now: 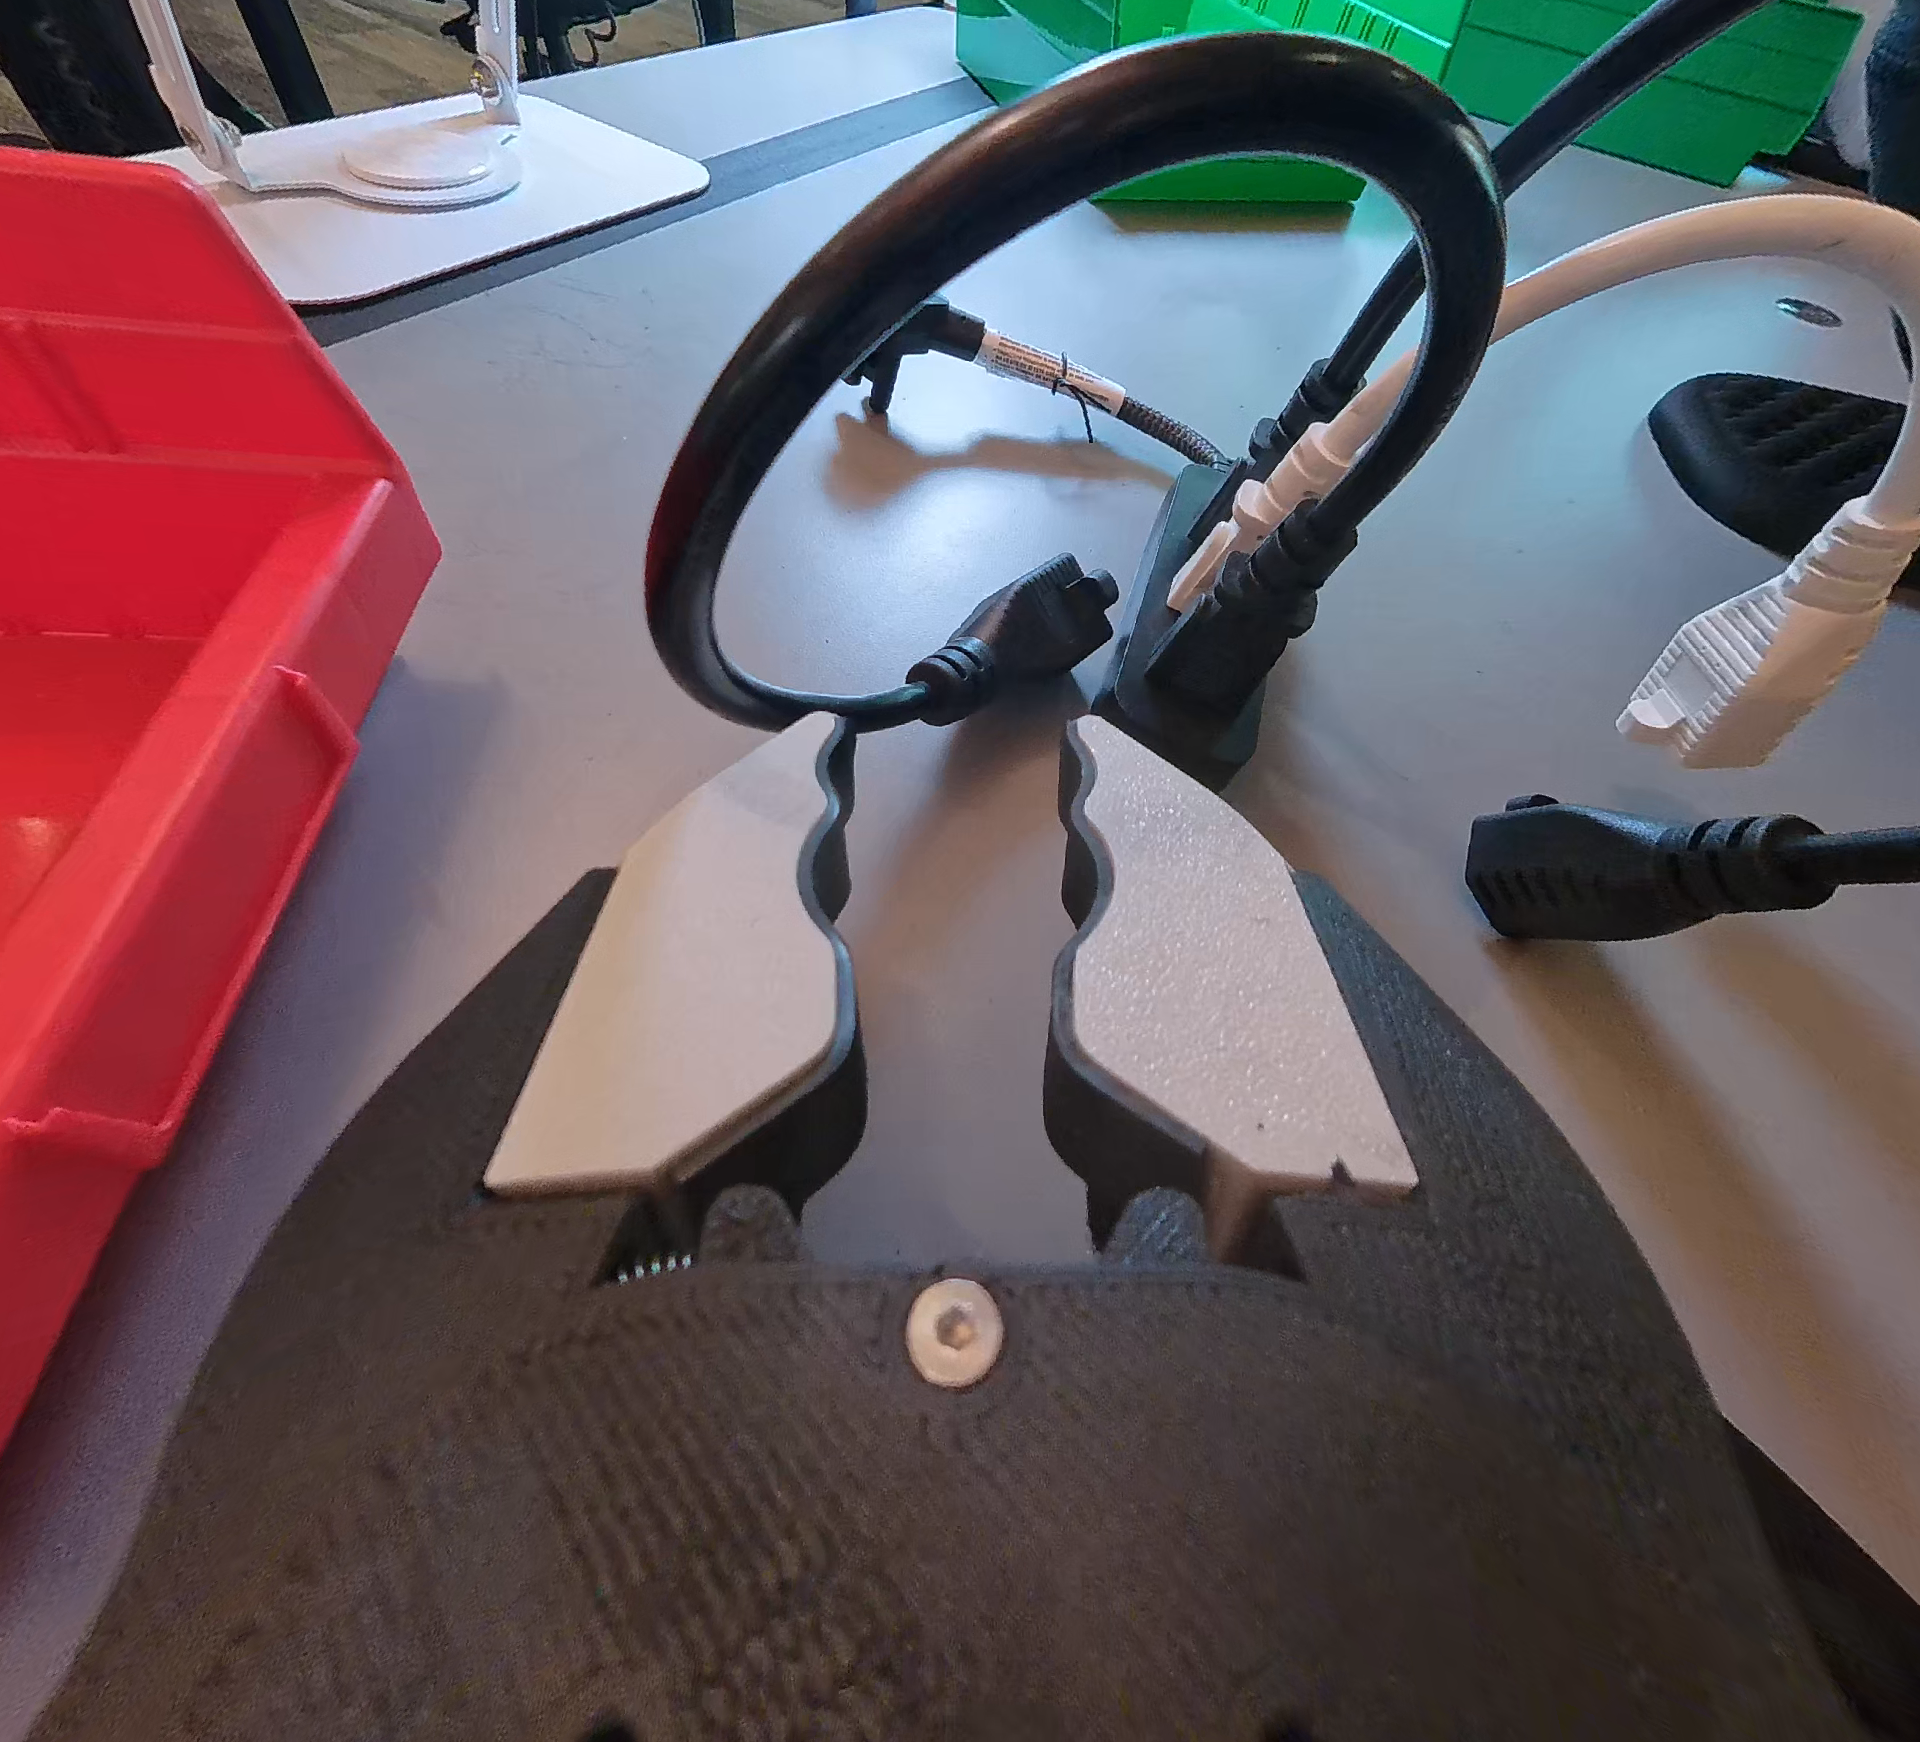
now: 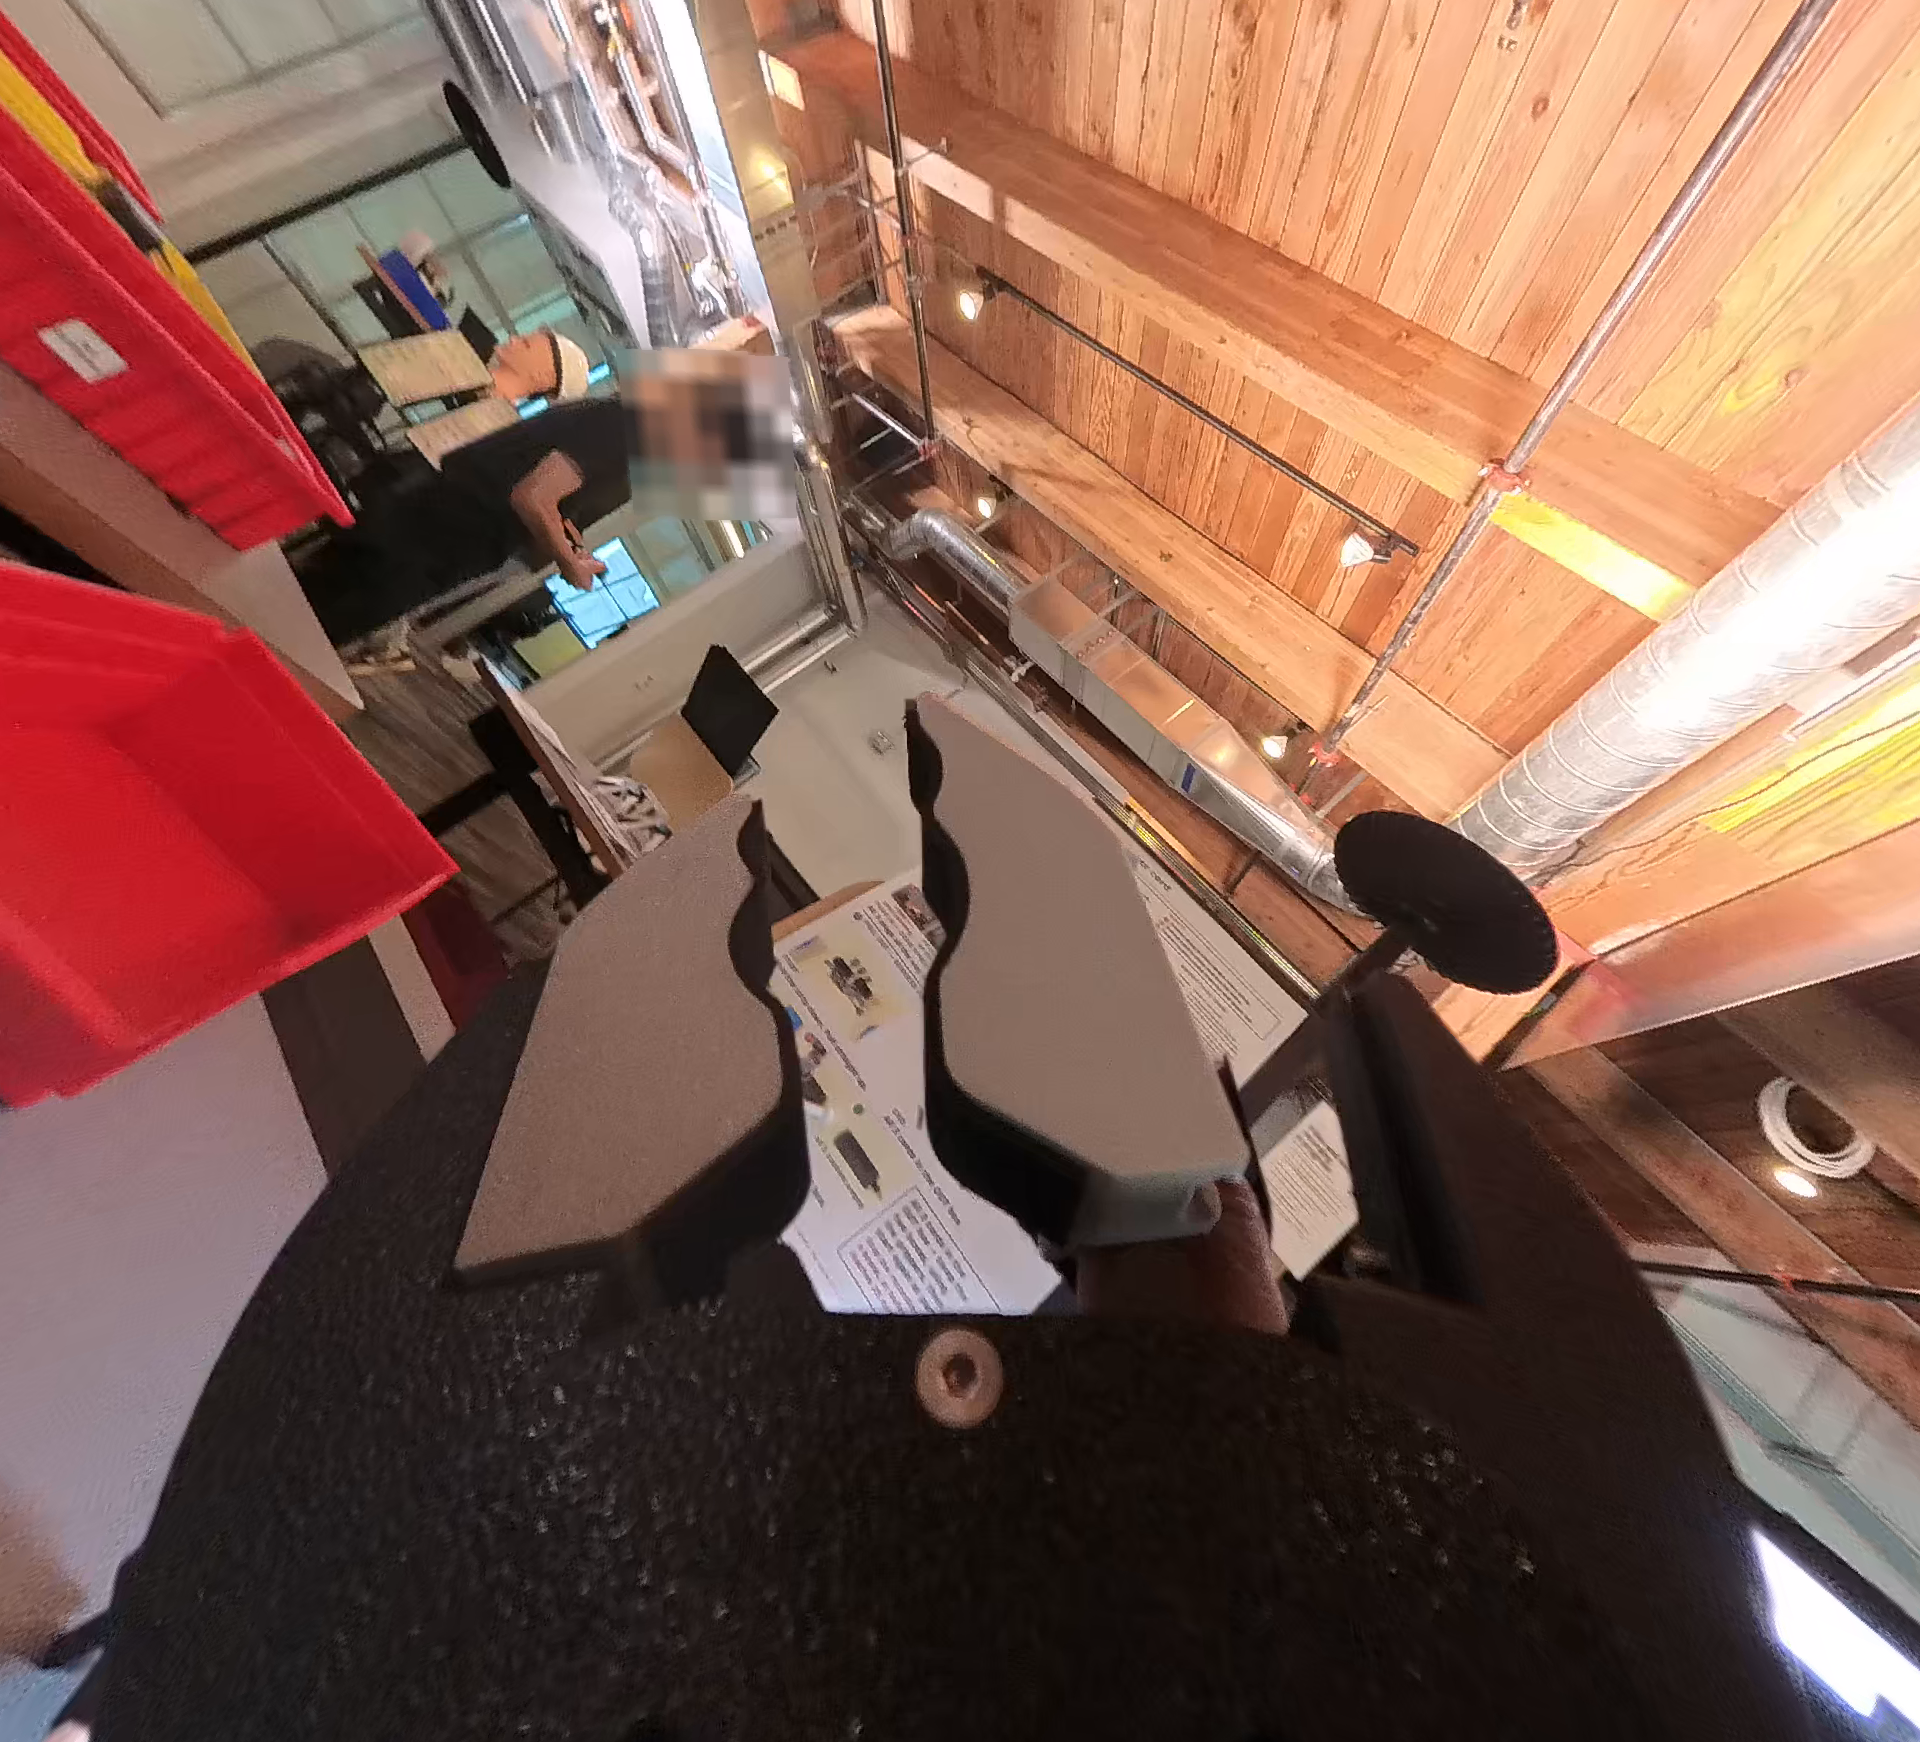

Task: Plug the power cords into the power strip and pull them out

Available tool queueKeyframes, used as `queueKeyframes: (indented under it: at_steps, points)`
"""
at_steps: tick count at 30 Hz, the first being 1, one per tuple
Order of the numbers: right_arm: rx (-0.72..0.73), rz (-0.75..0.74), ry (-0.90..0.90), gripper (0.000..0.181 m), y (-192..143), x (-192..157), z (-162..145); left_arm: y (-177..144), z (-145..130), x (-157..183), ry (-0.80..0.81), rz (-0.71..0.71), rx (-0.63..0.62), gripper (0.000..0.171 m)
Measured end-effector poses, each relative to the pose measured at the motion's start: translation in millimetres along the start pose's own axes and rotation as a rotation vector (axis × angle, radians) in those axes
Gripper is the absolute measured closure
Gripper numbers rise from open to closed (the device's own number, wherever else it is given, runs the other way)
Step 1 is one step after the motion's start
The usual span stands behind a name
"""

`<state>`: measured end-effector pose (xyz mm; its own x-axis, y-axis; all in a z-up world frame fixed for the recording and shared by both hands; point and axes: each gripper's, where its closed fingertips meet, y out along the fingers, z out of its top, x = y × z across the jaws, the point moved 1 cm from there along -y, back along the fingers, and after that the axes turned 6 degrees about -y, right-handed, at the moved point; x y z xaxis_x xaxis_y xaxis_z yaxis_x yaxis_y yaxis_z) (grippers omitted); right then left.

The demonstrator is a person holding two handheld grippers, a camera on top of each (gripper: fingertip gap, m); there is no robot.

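Note:
In the left wrist view a black power strip point(image 1: 1174, 653) lies on the grey table, seen end-on. Three cords are plugged into it: a black one point(image 1: 1236, 622) nearest, a white one point(image 1: 1278, 487) and another black one point(image 1: 1309, 404) behind. The near black cord loops up in an arch point(image 1: 1143, 92) and its free connector point(image 1: 1029, 622) lies just beyond my left gripper point(image 1: 956, 747), which is open and empty. A loose white connector point(image 1: 1756, 674) and a black connector point(image 1: 1621, 871) lie to the right. My right gripper point(image 2: 831, 778) is open, empty, tilted up toward the ceiling.
A red bin point(image 1: 156, 653) stands close on the left. A white lamp base point(image 1: 436, 186) and green bins point(image 1: 1351, 30) stand at the back. A black perforated object point(image 1: 1777, 456) lies at the far right. The right wrist view shows red bins point(image 2: 156, 809), a person and wooden ceiling. About 12 centimetres separates my left fingertips from the black connector point(image 1: 1621, 871).

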<state>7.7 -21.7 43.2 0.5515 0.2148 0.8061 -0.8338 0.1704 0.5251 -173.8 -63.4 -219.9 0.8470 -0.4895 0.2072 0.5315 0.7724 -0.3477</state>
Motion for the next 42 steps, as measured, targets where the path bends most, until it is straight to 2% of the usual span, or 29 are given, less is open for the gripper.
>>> queueKeyframes:
  at_steps: [4, 11, 13, 14, 15, 16, 19, 20, 21, 22, 29, 34, 35, 38, 39, 40, 42]
  points:
    - [-0.045, 0.014, -0.042, 0.081, 2.3, -7.0, -10.5, -0.1, 0.1, -0.1, 0.001, 0.001, 0.002, 0.134]
    - [-0.087, 0.033, -0.059, 0.114, 3.4, -13.6, -22.2, -0.1, 0.0, -0.1, 0.001, 0.002, 0.001, 0.134]
    - [-0.099, 0.039, -0.054, 0.109, 3.8, -15.0, -24.5, -0.1, 0.0, 0.0, 0.002, 0.002, 0.001, 0.134]
    - [-0.109, 0.041, -0.049, 0.083, 4.3, -15.3, -25.9, -0.1, -0.1, -0.1, 0.001, 0.002, 0.001, 0.134]
    - [-0.117, 0.044, -0.039, 0.099, 4.9, -15.6, -26.9, 0.0, -0.1, -0.2, 0.0, 0.003, 0.001, 0.134]
    - [-0.123, 0.045, -0.022, 0.094, 5.5, -15.4, -27.6, -0.1, 0.0, -0.3, 0.0, 0.004, 0.001, 0.134]
    - [-0.146, 0.044, 0.084, 0.058, 8.0, -13.6, -31.0, -0.5, 0.3, -0.5, 0.0, 0.005, 0.004, 0.134]
    - [-0.152, 0.041, 0.135, 0.07, 8.7, -12.2, -32.5, -0.6, 0.3, -0.4, -0.001, 0.005, 0.004, 0.134]
    - [-0.158, 0.037, 0.186, 0.063, 9.3, -10.5, -34.2, -0.6, 0.3, -0.4, -0.001, 0.004, 0.005, 0.134]
    - [-0.164, 0.037, 0.235, 0.113, 9.7, -8.9, -36.1, -0.7, 0.3, -0.3, -0.001, 0.004, 0.004, 0.134]
    - [-0.196, 0.041, 0.531, 0.113, 9.6, -2.6, -53.0, -1.2, 1.0, -0.3, 0.0, 0.002, 0.009, 0.133]
    - [-0.205, 0.074, 0.659, 0.108, 10.0, -5.9, -58.3, -4.2, 6.2, -1.8, -0.007, 0.009, 0.045, 0.13]
    - [-0.206, 0.084, 0.677, 0.144, 10.3, -7.4, -58.4, -4.8, 7.1, -2.3, -0.01, 0.01, 0.051, 0.129]
    - [-0.207, 0.118, 0.74, 0.137, 11.7, -13.3, -58.3, -6.0, 8.5, -3.5, -0.015, 0.015, 0.061, 0.128]
    - [-0.206, 0.132, 0.767, 0.142, 12.1, -15.7, -58.3, -6.1, 8.7, -3.7, -0.013, 0.018, 0.062, 0.128]
    - [-0.206, 0.145, 0.799, 0.135, 12.3, -18.1, -58.9, -6.3, 8.8, -3.7, -0.011, 0.02, 0.063, 0.127]
    - [-0.195, 0.177, 0.894, 0.134, 12.7, -22.5, -58.9, -6.3, 8.7, -3.8, -0.009, 0.021, 0.062, 0.127]
